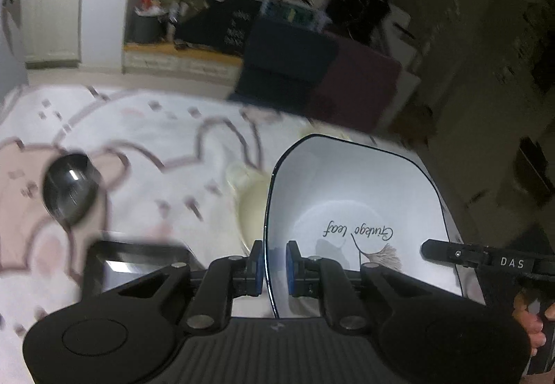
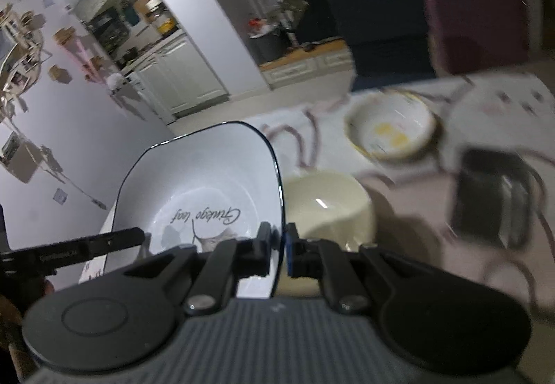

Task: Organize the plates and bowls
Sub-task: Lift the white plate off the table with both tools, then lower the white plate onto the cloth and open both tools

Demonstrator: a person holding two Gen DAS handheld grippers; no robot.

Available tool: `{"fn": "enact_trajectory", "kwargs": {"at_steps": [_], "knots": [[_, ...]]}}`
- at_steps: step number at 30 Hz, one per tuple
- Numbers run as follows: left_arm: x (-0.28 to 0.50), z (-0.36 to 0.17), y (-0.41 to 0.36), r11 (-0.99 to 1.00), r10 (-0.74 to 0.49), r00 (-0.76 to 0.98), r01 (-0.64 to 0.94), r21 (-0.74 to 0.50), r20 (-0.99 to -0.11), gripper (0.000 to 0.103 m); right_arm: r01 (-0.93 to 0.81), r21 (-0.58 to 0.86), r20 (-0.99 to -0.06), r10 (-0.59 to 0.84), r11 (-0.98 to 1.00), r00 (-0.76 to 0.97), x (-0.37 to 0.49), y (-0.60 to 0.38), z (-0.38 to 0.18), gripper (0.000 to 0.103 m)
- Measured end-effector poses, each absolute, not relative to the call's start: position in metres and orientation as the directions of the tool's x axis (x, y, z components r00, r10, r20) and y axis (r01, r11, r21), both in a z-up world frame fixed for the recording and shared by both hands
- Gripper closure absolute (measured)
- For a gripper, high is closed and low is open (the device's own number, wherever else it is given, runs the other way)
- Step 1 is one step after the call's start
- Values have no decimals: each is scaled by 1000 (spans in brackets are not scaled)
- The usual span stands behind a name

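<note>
The tabletop [image 1: 145, 141], under a white cloth with pink outlines, fills the lower left of the left wrist view and the right half of the right wrist view, and the sorting looks barely begun. The pieces lie scattered rather than stacked. A black square dish [image 2: 492, 200] sits at the right of the right wrist view, a round bowl with yellow marks [image 2: 392, 131] lies above centre, a cream bowl [image 2: 329, 207] is at centre, and a small dark bowl [image 1: 71, 188] shows at the left of the left wrist view.

The white square bowl [image 1: 357, 210] with a dark rim is held above the cloth between both tools, so it has yet to be placed.

The left gripper [image 1: 271, 268] pinches the bowl's left rim, jaws closed on it. The right gripper [image 2: 277, 250] grips the opposite rim the same way. Both point downward toward the cloth.
</note>
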State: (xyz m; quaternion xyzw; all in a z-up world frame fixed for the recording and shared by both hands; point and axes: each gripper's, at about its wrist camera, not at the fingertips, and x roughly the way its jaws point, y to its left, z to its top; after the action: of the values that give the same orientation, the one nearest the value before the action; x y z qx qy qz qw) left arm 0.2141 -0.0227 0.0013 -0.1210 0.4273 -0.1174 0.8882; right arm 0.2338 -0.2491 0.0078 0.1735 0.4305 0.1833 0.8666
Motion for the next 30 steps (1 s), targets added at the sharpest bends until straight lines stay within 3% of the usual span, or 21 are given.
{"fn": "enact_trajectory", "kwargs": {"at_steps": [14, 18, 30], "knots": [[178, -117, -68, 936, -349, 359, 79, -344, -866, 89, -4, 406, -833, 371, 914, 411, 150, -312, -93, 93], [187, -130, -67, 943, -329, 333, 62, -328, -884, 88, 6, 373, -875, 349, 928, 336, 151, -309, -126, 92], [210, -144, -75, 954, -297, 303, 64, -292, -906, 86, 32, 317, -907, 293, 948, 303, 194, -295, -139, 89]]}}
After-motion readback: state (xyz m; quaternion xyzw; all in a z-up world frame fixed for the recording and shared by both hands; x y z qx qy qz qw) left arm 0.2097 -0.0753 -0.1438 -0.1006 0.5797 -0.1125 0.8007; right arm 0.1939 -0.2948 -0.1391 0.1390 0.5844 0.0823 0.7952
